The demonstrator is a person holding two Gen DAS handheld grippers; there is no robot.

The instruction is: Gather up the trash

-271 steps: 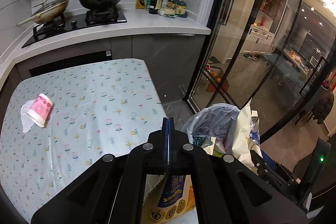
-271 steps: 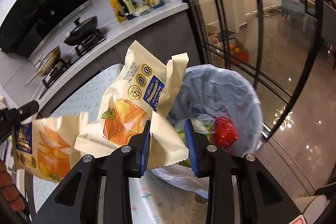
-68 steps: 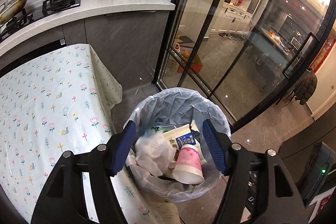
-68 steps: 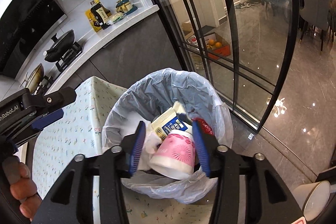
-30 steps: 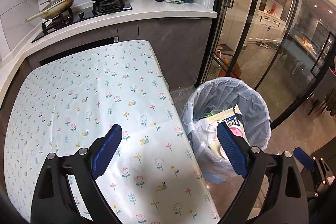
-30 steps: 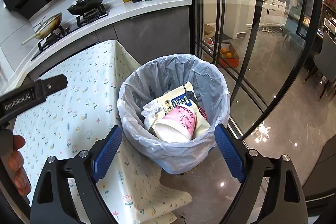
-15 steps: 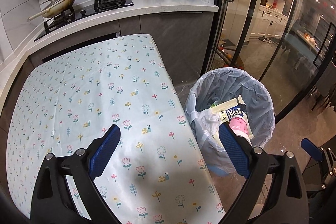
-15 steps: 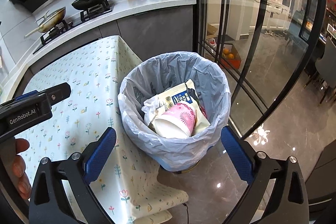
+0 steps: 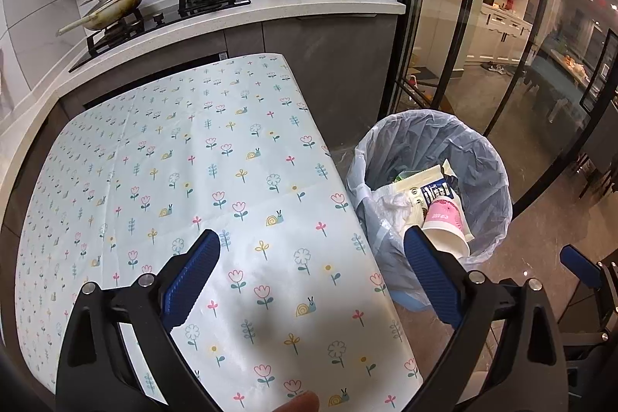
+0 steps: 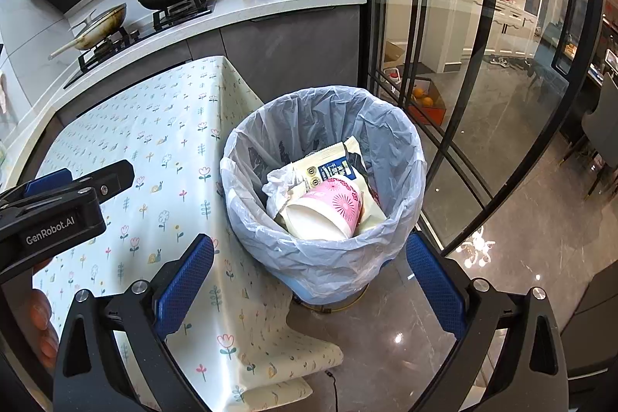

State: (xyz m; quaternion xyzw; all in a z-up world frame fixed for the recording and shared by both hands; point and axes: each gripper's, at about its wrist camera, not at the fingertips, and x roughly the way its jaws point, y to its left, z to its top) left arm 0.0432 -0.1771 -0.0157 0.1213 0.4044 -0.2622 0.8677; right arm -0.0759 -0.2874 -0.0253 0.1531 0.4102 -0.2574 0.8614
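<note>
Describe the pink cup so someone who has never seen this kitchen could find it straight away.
Beside the table with the flowered cloth stands a bin lined with a pale plastic bag. The pink cup lies on its side on top of the trash inside. It alone is pink and round, with a white inside, resting against a cream snack bag and crumpled white plastic.

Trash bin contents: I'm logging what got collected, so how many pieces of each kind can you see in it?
Visible in the trash bin:
Pink paper cup: 1
Cream snack bag: 1
White crumpled tissue or plastic: 1
Total: 3 that can be told apart; greenish scraps beneath are too hidden to count.
</note>
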